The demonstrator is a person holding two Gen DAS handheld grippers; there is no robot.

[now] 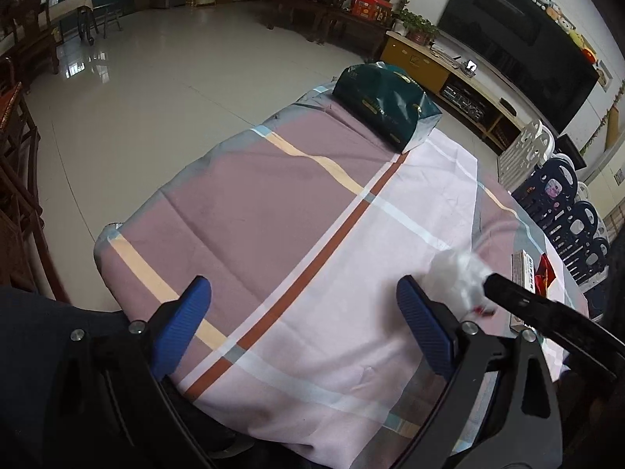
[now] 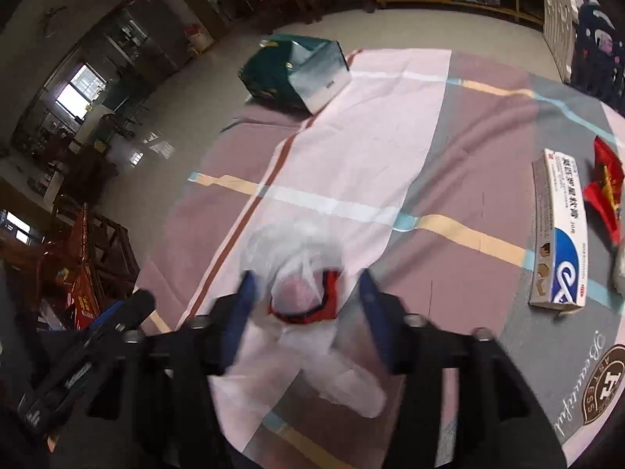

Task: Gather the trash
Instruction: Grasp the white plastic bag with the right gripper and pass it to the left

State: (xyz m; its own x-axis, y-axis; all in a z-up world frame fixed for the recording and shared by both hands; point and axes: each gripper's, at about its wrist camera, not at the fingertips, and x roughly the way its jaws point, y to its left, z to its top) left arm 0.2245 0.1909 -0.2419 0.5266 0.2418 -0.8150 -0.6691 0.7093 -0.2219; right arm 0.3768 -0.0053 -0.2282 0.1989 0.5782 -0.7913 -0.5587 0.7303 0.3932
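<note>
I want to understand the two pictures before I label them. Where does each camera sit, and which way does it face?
Left wrist: on the left gripper, facing along the clothed table toward the green bag; its blue fingers stand wide apart.
Right wrist: on the right gripper, looking down at a clear plastic bag between its fingers, medicine box to the right.
Shared: table, green bag, plastic bag, medicine box.

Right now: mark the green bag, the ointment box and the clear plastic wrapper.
green bag (image 2: 289, 72): right wrist view, on its dark green side panel.
ointment box (image 2: 562, 230): right wrist view, on the white printed top face.
clear plastic wrapper (image 2: 300, 273): right wrist view, on the crumpled film between the gripper's fingers.
</note>
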